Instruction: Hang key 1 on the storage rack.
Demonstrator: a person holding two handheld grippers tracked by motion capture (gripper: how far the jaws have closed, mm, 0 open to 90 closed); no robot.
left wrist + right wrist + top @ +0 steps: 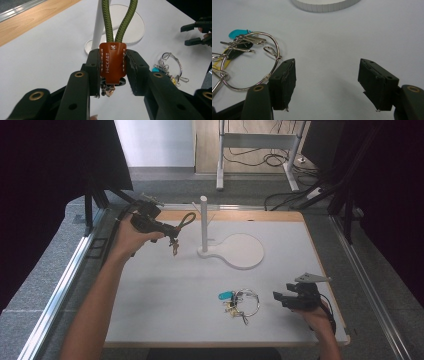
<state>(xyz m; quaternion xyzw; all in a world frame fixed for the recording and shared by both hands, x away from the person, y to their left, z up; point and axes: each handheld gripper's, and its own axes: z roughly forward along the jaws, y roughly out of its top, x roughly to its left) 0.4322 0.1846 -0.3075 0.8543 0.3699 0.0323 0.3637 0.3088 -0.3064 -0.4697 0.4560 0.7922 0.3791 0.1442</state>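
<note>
While clamped in left gripper (pixel 112 72), leather keychain tab (pixel 112 62), beside white post (pixel 100 25)

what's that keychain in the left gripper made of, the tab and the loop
The tab looks like smooth tan-brown leather: white stitching along its edges, a stamped mark. The loop looks like olive braided cord, with a woven, matte surface. The left gripper is shut on the tab.

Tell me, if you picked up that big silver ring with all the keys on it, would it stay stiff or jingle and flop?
The ring itself looks like thin bent metal wire, so it would probably keep its round shape. The small clips and teal tag hang loosely on it, so they would likely slide, swing and bunch at the bottom. It looks light for its size.
</note>
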